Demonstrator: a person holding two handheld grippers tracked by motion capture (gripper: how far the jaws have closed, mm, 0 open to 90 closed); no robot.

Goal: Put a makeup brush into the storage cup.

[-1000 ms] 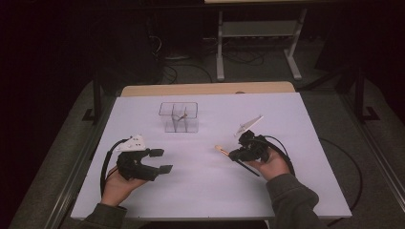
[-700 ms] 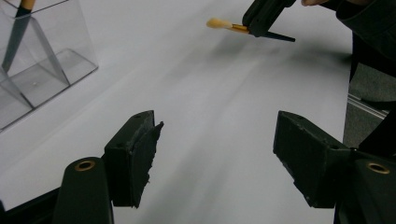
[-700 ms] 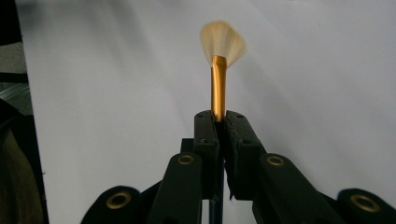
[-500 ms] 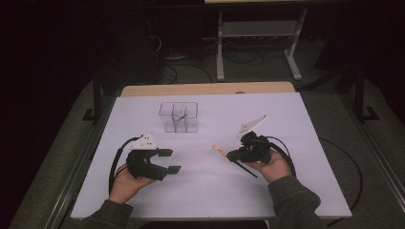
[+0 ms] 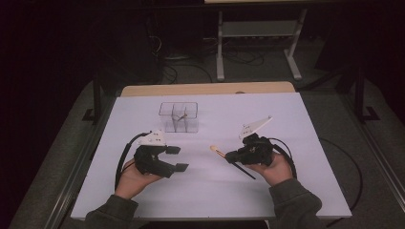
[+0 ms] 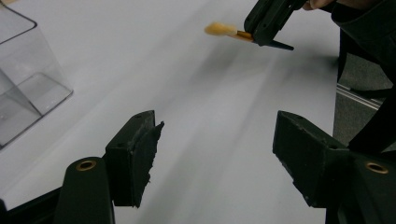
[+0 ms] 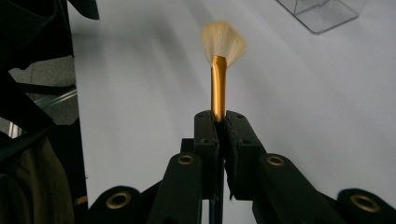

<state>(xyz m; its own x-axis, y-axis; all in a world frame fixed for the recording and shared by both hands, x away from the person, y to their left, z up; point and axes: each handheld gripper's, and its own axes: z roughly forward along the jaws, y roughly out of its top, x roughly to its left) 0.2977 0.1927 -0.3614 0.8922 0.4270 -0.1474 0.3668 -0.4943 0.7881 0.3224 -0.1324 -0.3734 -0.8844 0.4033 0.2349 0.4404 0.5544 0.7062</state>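
On the left, the person's left hand holds the left gripper (image 5: 179,159) just above the white tabletop (image 5: 296,124), its two black jaws spread wide with nothing between them — released, and pointing across toward the other hand. In the left gripper view the pads (image 6: 140,154) stand far apart over bare white surface, and the corner of a clear plastic organiser (image 6: 28,79) sits off to one side.

That clear plastic organiser, seen from the high view at (image 5: 179,117), stands toward the far side of the tabletop, beyond the left gripper and well apart from both hands; it is split into compartments, and something thin lies inside, too small to make out.

To the right, the right gripper (image 5: 231,156) is clenched on a makeup brush (image 5: 219,151). The jaws pinch the gold ferrule — the pale, fanned bristles (image 7: 223,41) stick out past the fingertips toward the left gripper, while the dark handle runs back under the right hand. The brush is lifted off the tabletop, roughly midway between the two hands.
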